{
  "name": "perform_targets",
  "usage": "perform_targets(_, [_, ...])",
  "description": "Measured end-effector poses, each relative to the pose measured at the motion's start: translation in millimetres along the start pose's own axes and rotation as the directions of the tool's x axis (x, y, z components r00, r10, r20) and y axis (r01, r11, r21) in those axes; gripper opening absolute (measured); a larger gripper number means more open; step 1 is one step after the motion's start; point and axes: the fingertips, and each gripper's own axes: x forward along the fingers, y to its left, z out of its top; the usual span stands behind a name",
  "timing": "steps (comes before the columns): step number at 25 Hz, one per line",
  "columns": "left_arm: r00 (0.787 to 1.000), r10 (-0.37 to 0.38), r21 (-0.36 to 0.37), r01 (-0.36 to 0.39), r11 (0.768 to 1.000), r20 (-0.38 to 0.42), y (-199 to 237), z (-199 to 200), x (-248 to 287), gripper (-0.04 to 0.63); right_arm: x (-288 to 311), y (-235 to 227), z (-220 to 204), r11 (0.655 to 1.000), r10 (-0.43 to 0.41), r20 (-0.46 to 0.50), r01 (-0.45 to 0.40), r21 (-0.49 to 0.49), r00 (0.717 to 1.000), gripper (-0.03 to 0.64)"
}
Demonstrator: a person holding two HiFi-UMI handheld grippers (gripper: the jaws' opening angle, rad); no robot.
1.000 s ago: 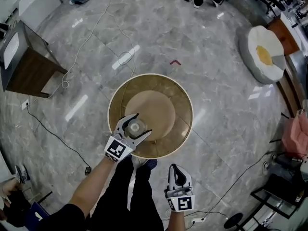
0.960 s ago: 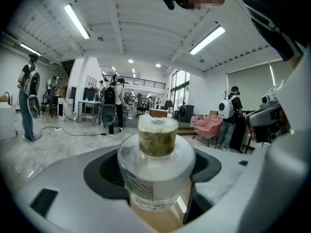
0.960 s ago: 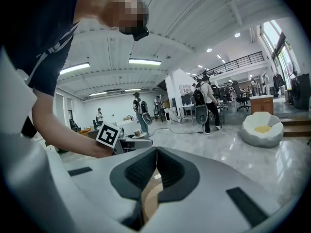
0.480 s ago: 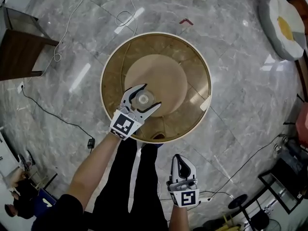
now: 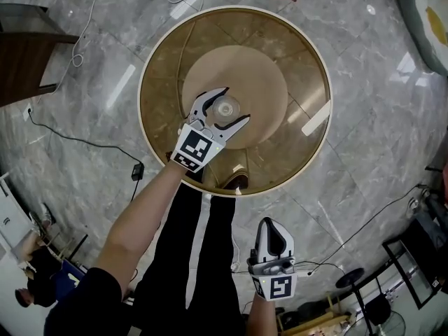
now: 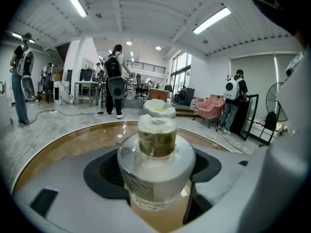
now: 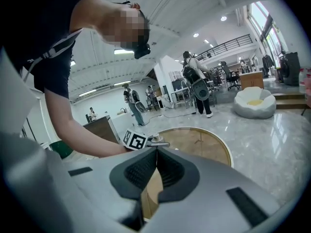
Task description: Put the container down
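Since the earlier frame, the left hand-held gripper is advancing from the bench rim toward its centre, pinching the container over it. Lowering is proceeding; the next move is calling for seating, then spreading. The right hand-held gripper is hanging pressed together, empty. The jaws are hiding base contact.

Round table: glass top open to the far side and right of the left gripper, which grips the container above the centre. Near edge blocked by the person's legs. Wooden cabinet stands far left, well apart.
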Motion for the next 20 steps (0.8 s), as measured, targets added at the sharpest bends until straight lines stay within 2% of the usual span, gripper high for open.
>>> perform_targets(6, [0.999,0.015,-0.014,-0.015,1.0,-0.05,11,-24,14,0.357,3,-1,-1,1.0,-0.014,0.003,0.014,0.016,1.0,0.029])
perform_targets(10, [0.999,0.014,0.0,-0.014,1.0,-0.05,14,-27,18,0.357,0,1,-5,0.999,-0.03,-0.001,0.03,0.045,1.0,0.029])
perform_targets(17, [0.999,0.032,0.101,-0.03,0.994,-0.023,7,-32,20,0.357,2,0,-9,0.996,-0.038,0.0,0.038,0.076,0.999,0.029])
perform_targets(20, [0.999,0.039,0.106,-0.037,0.994,-0.025,7,-33,20,0.357,4,-1,-5,0.995,-0.049,0.015,0.047,0.084,0.999,0.029])
